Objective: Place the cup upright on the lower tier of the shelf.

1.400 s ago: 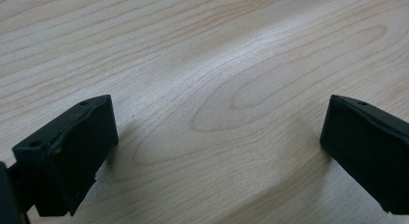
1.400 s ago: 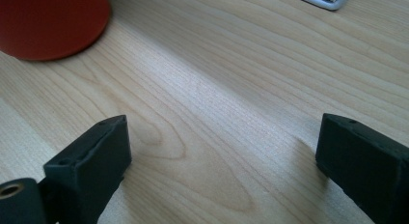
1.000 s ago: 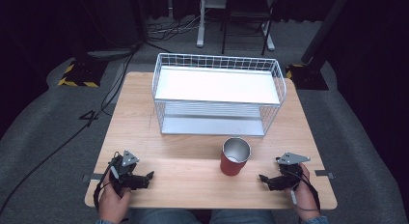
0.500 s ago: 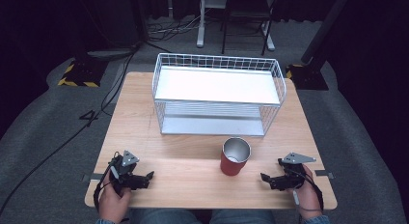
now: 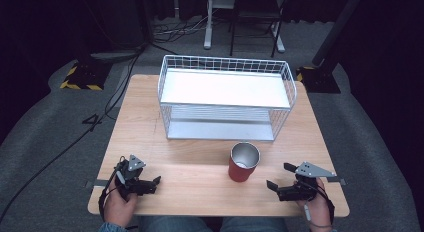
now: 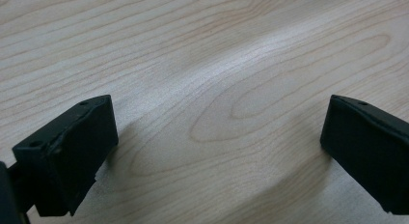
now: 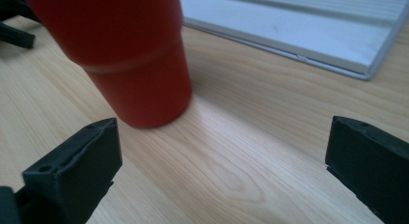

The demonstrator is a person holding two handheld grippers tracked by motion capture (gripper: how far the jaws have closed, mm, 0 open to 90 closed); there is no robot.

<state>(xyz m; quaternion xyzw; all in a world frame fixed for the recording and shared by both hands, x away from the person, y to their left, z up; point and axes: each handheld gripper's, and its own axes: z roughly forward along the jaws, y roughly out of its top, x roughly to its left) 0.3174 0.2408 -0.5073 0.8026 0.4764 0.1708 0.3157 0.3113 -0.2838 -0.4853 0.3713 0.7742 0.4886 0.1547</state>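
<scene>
A red cup point(image 5: 243, 162) with a shiny metal inside stands upright on the wooden table point(image 5: 200, 192), just in front of the wire rack point(image 5: 226, 97). My right gripper point(image 5: 279, 176) rests on the table to the cup's right, jaws wide open and pointing left toward it. In the right gripper view the red cup point(image 7: 130, 55) stands ahead and left of the open right gripper point(image 7: 223, 132), not between the jaws. My left gripper point(image 5: 154, 185) lies near the front left corner, open, pointing right. In the left gripper view the left gripper point(image 6: 219, 115) has bare wood between its jaws.
The white wire rack has a white top shelf point(image 5: 225, 88) and a lower base point(image 7: 299, 31), and takes up the table's far half. Cables point(image 5: 100, 117) run over the grey floor at the left. Chair and stand legs point(image 5: 240, 37) are behind the table.
My right gripper has drifted slightly right and toward the table's front edge. The left gripper and the cup have stayed put.
</scene>
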